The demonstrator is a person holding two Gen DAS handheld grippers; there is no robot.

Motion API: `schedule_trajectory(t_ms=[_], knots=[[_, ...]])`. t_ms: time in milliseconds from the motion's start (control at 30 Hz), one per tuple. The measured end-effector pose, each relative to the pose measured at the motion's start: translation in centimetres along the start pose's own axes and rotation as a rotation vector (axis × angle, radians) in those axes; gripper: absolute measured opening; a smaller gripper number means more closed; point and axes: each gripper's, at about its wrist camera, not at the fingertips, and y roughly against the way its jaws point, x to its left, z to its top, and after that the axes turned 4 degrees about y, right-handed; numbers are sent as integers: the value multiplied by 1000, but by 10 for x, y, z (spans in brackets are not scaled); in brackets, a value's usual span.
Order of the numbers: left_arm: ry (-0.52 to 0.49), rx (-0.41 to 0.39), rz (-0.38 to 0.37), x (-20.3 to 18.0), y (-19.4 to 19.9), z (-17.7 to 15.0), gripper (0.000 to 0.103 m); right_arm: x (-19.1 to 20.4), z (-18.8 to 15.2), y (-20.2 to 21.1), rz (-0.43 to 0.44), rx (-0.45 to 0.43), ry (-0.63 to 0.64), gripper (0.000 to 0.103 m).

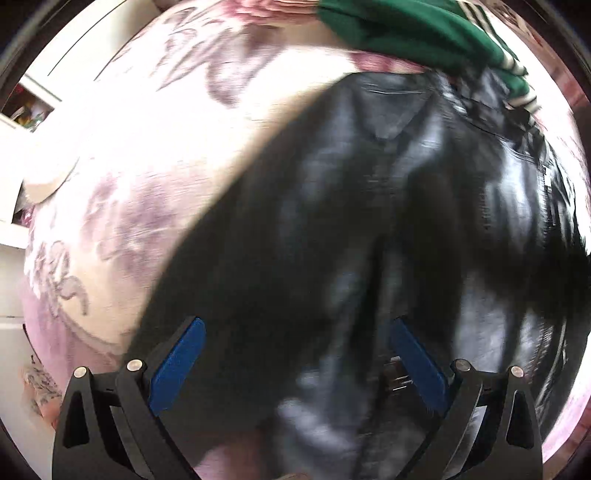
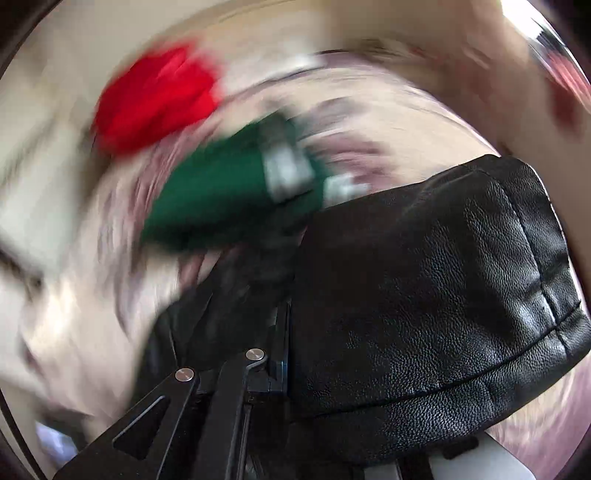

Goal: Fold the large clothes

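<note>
A black leather jacket lies spread on a pink floral bedsheet. My left gripper is open just above the jacket, its blue pads wide apart and empty. My right gripper is shut on a fold of the black leather jacket, which drapes over its right side and hides the right finger. The right wrist view is blurred by motion.
A green garment with white stripes lies beyond the jacket's collar; it also shows in the right wrist view. A red garment lies further back. White furniture stands at the left past the bed.
</note>
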Motion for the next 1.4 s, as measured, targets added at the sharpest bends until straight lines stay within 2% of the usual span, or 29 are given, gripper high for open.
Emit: schedule_trajectory(t_ms=[33,67,100,133,167,200,233,300,333,367,400,467,533,600,667,700,767,800,833,867,967,1000,1067,1133,1200,1267,1300,1367,1400], knots=[[5,0,12,13,-1,0,103,19,-26,-13,-13,34,68,5],[17,0,24,29,-2,-2,103,56,-37,-41,-34,111,171,5],[26,0,32,37,-4,-5,103,66,-57,-57,-28,185,220,5],[40,4,39,52,-5,-6,103,77,-78,-76,-5,294,256,6],[50,7,39,61,-5,-7,103,82,-97,-85,16,377,261,14],[62,6,37,72,-4,-11,103,82,-104,-91,46,427,243,17],[69,2,39,80,-4,-15,103,75,-106,-92,89,447,206,27],[81,-1,40,91,-4,-18,103,53,-111,-62,213,429,66,48],[86,-1,35,95,-3,-24,103,41,-114,-46,253,416,1,66],[93,2,31,97,0,-27,103,29,-116,-33,281,402,-49,71],[96,4,27,99,0,-28,103,3,-122,-9,311,369,-144,71],[102,6,9,88,11,-26,103,-45,-140,18,303,340,-300,74],[101,-9,1,73,20,-25,103,-89,-155,25,250,344,-442,74],[97,-32,-7,54,28,-20,103,-151,-189,25,132,380,-639,74],[99,-40,-16,43,30,-16,103,-202,-219,22,88,387,-809,70],[99,-40,-19,37,28,-15,103,-218,-229,16,122,380,-875,63],[91,-37,-12,25,22,-14,103,-237,-250,-1,295,358,-998,34],[86,-35,-6,14,20,-12,103,-239,-253,-4,345,337,-1035,32],[82,-29,6,7,18,-10,103,-245,-254,-3,379,298,-1071,18],[86,-23,17,0,14,-7,103,-250,-259,1,386,235,-1103,13],[116,-30,34,-14,7,4,103,-268,-261,10,344,163,-1126,11],[118,-37,45,-19,4,8,103,-273,-265,10,340,165,-1121,11],[103,-33,99,-33,-11,16,103,-284,-273,3,318,201,-1092,11],[104,1,160,-37,-35,20,103,-287,-273,-8,330,274,-1022,12],[138,47,139,-33,-55,22,103,-289,-273,-3,360,354,-947,21],[149,49,121,-29,-53,23,103,-285,-261,-2,353,429,-871,39],[140,42,123,-28,-47,22,103,-283,-260,2,328,457,-827,51],[158,37,117,-20,-30,12,103,-269,-252,17,248,498,-673,66],[189,25,90,-10,-14,0,103,-258,-242,18,217,508,-605,69]])
